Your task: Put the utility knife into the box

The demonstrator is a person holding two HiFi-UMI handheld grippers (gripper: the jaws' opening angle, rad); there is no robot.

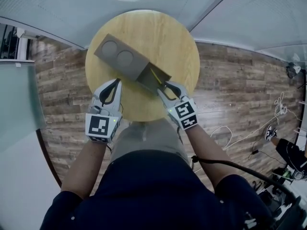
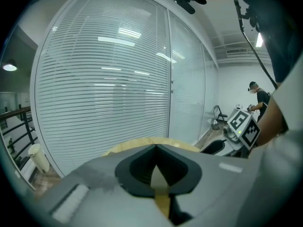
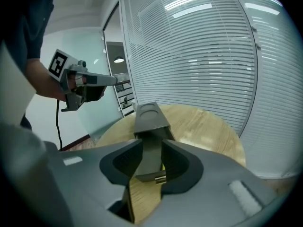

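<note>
While one box (image 1: 125, 59) holds one utility knife (image 1: 156, 75), right gripper (image 1: 164, 86) gapes, left gripper (image 1: 116, 82) clenches.

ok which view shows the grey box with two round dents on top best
Head view: the whole grey box shows from above on the round wooden table, tray end open. Right gripper view sees it end-on, foreshortened. Left gripper view shows none of it.
</note>
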